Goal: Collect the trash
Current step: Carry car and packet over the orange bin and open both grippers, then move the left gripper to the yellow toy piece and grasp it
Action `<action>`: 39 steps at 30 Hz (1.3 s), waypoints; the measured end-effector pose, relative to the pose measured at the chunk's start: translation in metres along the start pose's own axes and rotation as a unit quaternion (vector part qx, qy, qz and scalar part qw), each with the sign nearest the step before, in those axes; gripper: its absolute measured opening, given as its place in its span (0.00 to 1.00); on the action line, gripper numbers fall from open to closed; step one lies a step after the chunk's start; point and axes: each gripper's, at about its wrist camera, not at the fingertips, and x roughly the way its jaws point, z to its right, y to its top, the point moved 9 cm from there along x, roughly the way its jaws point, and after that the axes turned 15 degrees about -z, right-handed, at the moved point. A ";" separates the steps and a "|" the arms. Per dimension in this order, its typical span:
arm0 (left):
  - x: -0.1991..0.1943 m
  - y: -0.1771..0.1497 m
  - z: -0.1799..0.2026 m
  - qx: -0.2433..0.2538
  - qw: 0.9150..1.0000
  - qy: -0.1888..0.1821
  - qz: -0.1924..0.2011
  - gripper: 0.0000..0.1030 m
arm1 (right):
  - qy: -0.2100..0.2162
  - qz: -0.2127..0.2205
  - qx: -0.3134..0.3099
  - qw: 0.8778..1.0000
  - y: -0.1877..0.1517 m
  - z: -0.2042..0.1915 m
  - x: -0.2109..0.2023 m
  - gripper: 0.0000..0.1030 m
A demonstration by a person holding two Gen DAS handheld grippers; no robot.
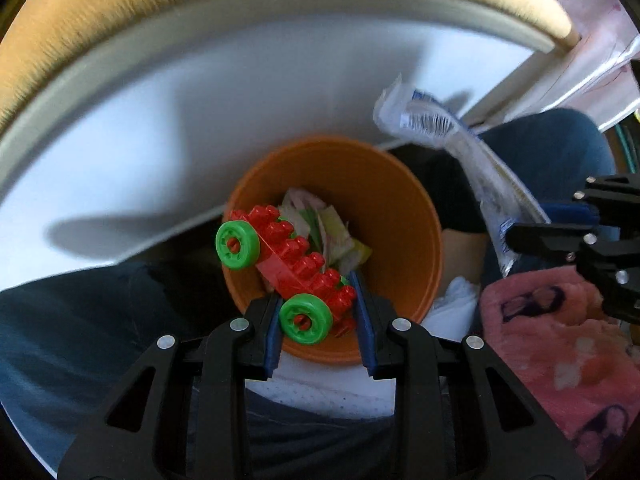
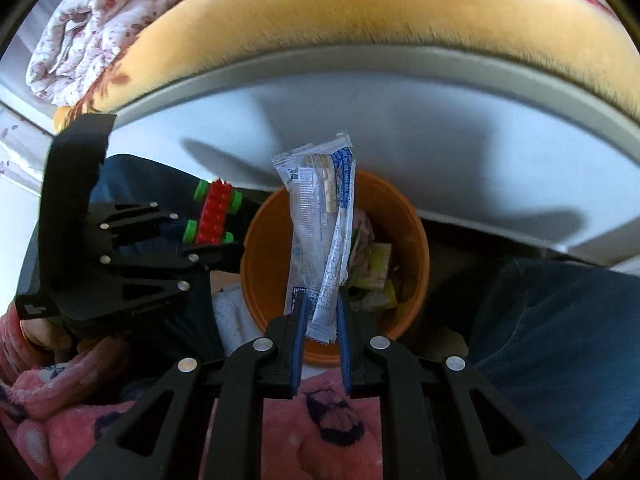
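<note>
My left tongs (image 1: 320, 312) pinch a red studded toy car (image 1: 294, 268) with green wheels, held tilted just over the near rim of the orange bin (image 1: 404, 216). My right tongs (image 2: 322, 320) are pressed onto the lower end of a clear crinkled wrapper (image 2: 320, 216) with blue print (a barcode shows in the left view), which stands upright above the bin's mouth. Inside the bin lie crumpled pale green and pink scraps (image 2: 374, 276). The bin is smooth, round plastic, tapering downward, and sits between blue jeans (image 2: 560, 320) and a fuzzy pink garment (image 1: 560, 340). Behind it runs a white bed frame (image 2: 440, 120) under a plush yellow blanket (image 2: 360, 4), with a floral quilt (image 2: 88, 20) folded at the far left.
</note>
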 end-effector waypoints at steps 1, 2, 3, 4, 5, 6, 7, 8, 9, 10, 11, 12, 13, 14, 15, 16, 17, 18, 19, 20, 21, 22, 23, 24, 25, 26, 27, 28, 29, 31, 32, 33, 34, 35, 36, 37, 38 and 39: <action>0.003 0.001 -0.001 -0.001 1.000 0.002 -0.006 0.29 | 0.000 -0.002 0.002 1.000 0.000 0.001 0.001 0.14; 0.007 0.000 -0.001 -0.002 1.000 0.004 -0.013 0.29 | 0.000 -0.005 0.006 1.000 0.000 0.002 0.004 0.14; 0.011 0.000 -0.002 -0.003 1.000 0.002 -0.021 0.29 | 0.001 -0.006 0.009 1.000 0.001 0.003 0.005 0.14; 0.013 0.000 -0.003 -0.005 1.000 0.000 -0.027 0.29 | 0.003 -0.009 0.012 1.000 0.002 0.003 0.008 0.14; 0.015 0.000 -0.004 -0.007 0.999 -0.001 -0.032 0.29 | 0.005 -0.012 0.016 1.000 0.003 0.003 0.010 0.14; 0.018 -0.001 -0.005 -0.009 0.999 -0.002 -0.038 0.29 | 0.005 -0.015 0.018 1.000 0.003 0.003 0.012 0.15; 0.020 -0.001 -0.007 -0.011 0.999 -0.002 -0.043 0.29 | 0.006 -0.018 0.018 1.000 0.003 0.003 0.014 0.15; 0.023 -0.001 -0.007 -0.012 0.999 -0.005 -0.048 0.29 | 0.006 -0.019 0.019 1.000 0.008 0.000 0.016 0.15; 0.023 0.000 -0.006 -0.012 0.999 -0.007 -0.050 0.29 | 0.006 -0.019 0.018 1.000 0.009 0.001 0.017 0.15; 0.024 0.000 -0.006 -0.013 0.998 -0.008 -0.053 0.29 | 0.004 -0.019 0.018 1.000 0.010 0.000 0.017 0.16; 0.024 0.000 -0.006 -0.013 0.998 -0.006 -0.055 0.29 | 0.005 -0.019 0.018 1.000 0.011 0.002 0.018 0.16; 0.026 0.001 -0.005 -0.013 0.998 -0.005 -0.055 0.29 | 0.005 -0.019 0.018 1.000 0.011 0.003 0.018 0.17; 0.026 0.002 -0.007 -0.012 0.998 -0.003 -0.056 0.29 | 0.005 -0.019 0.019 1.000 0.011 0.005 0.017 0.22; 0.026 0.002 -0.006 -0.012 0.998 -0.001 -0.056 0.29 | 0.005 -0.018 0.020 1.000 0.011 0.006 0.017 0.25; 0.027 0.002 -0.007 -0.012 0.998 0.002 -0.056 0.34 | 0.006 -0.017 0.023 1.000 0.012 0.007 0.017 0.39; 0.029 0.002 -0.007 -0.012 0.998 0.005 -0.056 0.39 | 0.008 -0.016 0.025 1.000 0.011 0.008 0.015 0.50; 0.029 0.002 -0.008 -0.014 0.998 0.009 -0.057 0.57 | 0.007 -0.011 0.027 1.000 0.012 0.010 0.013 0.52; 0.027 0.002 -0.006 -0.016 0.998 0.011 -0.055 0.73 | 0.004 -0.008 0.029 1.000 0.012 0.011 0.012 0.55; 0.026 0.003 -0.006 -0.015 0.999 0.012 -0.051 0.75 | 0.003 -0.004 0.033 0.999 0.014 0.012 0.010 0.63; 0.024 0.003 -0.005 -0.015 0.999 0.013 -0.047 0.76 | 0.002 0.000 0.039 0.999 0.015 0.014 0.009 0.65; 0.023 0.003 -0.005 -0.014 0.999 0.016 -0.047 0.78 | 0.001 0.002 0.042 0.999 0.015 0.016 0.007 0.65; 0.025 0.002 -0.006 -0.015 0.999 0.017 -0.049 0.80 | 0.004 0.004 0.044 0.999 0.015 0.017 0.005 0.65; 0.025 0.002 -0.007 -0.017 0.998 0.017 -0.050 0.80 | 0.005 0.007 0.048 0.999 0.015 0.018 0.004 0.66; 0.026 0.002 -0.007 -0.018 0.998 0.015 -0.052 0.80 | 0.006 0.008 0.050 0.999 0.016 0.019 0.003 0.66; 0.025 0.002 -0.007 -0.020 0.998 0.014 -0.052 0.80 | 0.007 0.009 0.049 0.999 0.016 0.019 0.002 0.66; 0.024 0.002 -0.008 -0.021 0.998 0.014 -0.051 0.80 | 0.006 0.011 0.049 0.999 0.016 0.019 0.001 0.67; 0.024 0.002 -0.008 -0.022 0.998 0.014 -0.051 0.80 | 0.006 0.011 0.048 0.999 0.015 0.019 0.001 0.67; 0.023 0.002 -0.008 -0.022 0.998 0.014 -0.051 0.80 | 0.006 0.011 0.046 0.999 0.015 0.018 0.001 0.67; 0.023 0.002 -0.009 -0.023 0.998 0.014 -0.050 0.80 | 0.006 0.011 0.045 0.999 0.015 0.020 0.001 0.67; 0.024 0.001 -0.010 -0.023 0.998 0.015 -0.050 0.80 | 0.005 0.011 0.043 0.999 0.015 0.018 0.001 0.67; 0.023 0.001 -0.010 -0.023 0.998 0.016 -0.049 0.80 | 0.005 0.011 0.043 0.999 0.015 0.018 0.001 0.67; 0.023 0.001 -0.011 -0.023 0.998 0.016 -0.048 0.80 | 0.005 0.012 0.043 0.999 0.015 0.018 0.001 0.67; 0.022 0.001 -0.011 -0.024 0.998 0.017 -0.047 0.80 | 0.005 0.012 0.043 0.999 0.014 0.018 0.000 0.67; 0.023 0.001 -0.010 -0.025 0.998 0.018 -0.045 0.80 | 0.004 0.014 0.043 0.999 0.015 0.019 0.000 0.67; 0.021 0.001 -0.010 -0.025 0.999 0.019 -0.043 0.80 | 0.004 0.015 0.043 0.999 0.015 0.020 -0.001 0.67; 0.020 0.001 -0.010 -0.024 0.999 0.021 -0.042 0.80 | 0.003 0.017 0.043 0.999 0.015 0.020 -0.002 0.67; 0.019 0.001 -0.010 -0.024 0.999 0.023 -0.040 0.80 | 0.003 0.018 0.043 0.999 0.015 0.020 -0.003 0.67; 0.017 0.001 -0.010 -0.023 0.999 0.025 -0.037 0.80 | 0.002 0.020 0.043 0.999 0.015 0.020 -0.003 0.67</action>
